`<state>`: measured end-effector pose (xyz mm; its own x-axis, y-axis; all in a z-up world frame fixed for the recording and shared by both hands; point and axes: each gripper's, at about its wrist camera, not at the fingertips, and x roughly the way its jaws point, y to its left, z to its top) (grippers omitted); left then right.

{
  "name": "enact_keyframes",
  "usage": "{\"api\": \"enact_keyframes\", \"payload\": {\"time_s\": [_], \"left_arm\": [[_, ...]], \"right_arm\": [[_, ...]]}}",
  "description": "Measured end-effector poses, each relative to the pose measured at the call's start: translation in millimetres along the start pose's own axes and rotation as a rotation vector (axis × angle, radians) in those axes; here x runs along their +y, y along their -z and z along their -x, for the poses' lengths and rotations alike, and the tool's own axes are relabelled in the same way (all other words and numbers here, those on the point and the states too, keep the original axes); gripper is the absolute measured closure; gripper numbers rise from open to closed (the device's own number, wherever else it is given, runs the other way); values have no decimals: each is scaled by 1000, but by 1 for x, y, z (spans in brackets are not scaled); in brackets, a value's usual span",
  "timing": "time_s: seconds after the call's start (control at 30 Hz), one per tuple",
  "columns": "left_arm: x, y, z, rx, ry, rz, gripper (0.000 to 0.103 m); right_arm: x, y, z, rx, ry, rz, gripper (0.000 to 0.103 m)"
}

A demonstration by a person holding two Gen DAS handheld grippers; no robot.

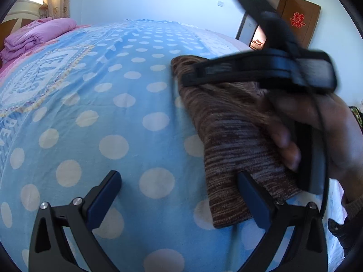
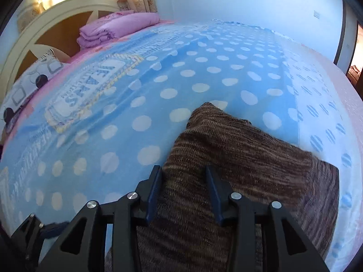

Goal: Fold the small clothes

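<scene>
Two units are in use. Left hand-held gripper [image 1: 178, 195]: jaws spread wide, holding nothing; its right finger lies over the near edge of the brown knit garment [image 1: 229, 131], its left finger over bare bedspread [image 1: 95, 117]. Right hand-held gripper [image 2: 183, 192]: jaws partly spread astride a raised ridge of the same garment; whether the pads actually pinch the knit cannot be told. From the left unit, the right unit and the right hand [image 1: 317, 131] sit ahead and to the right, over the garment. The garment lies partly folded on the bed, directly below and ahead of the right unit. Handling judgement: light, soft, limp knit; it will sag and stretch, not slip. Take hold at corners or along a hem edge, pinching all layers
</scene>
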<state>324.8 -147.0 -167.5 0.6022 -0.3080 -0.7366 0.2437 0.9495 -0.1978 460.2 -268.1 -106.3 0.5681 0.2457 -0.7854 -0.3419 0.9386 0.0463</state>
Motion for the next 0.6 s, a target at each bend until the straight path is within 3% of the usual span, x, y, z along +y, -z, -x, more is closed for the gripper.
{"api": "enact_keyframes", "payload": {"time_s": [0.13,0.23,0.37,0.53,0.6], "left_arm": [[3,-13,7,-18,-15,32,0],[-3,-33,4,-40,-55,21,0],[-12,-47,-24,10,-145,-22,0],[-15,-36,-27,-18,-111,-31,0],[-10,-32,-18,-27,-56,-17,0]], "right_arm": [[-17,32,52,-62,-27,-55,62],[-24,63,87,-104,7,-63,62],[-33,105,77,3,160,-20,62],[-38,116,85,-38,138,-10,62],[-46,114,100,-86,80,-41,62]]}}
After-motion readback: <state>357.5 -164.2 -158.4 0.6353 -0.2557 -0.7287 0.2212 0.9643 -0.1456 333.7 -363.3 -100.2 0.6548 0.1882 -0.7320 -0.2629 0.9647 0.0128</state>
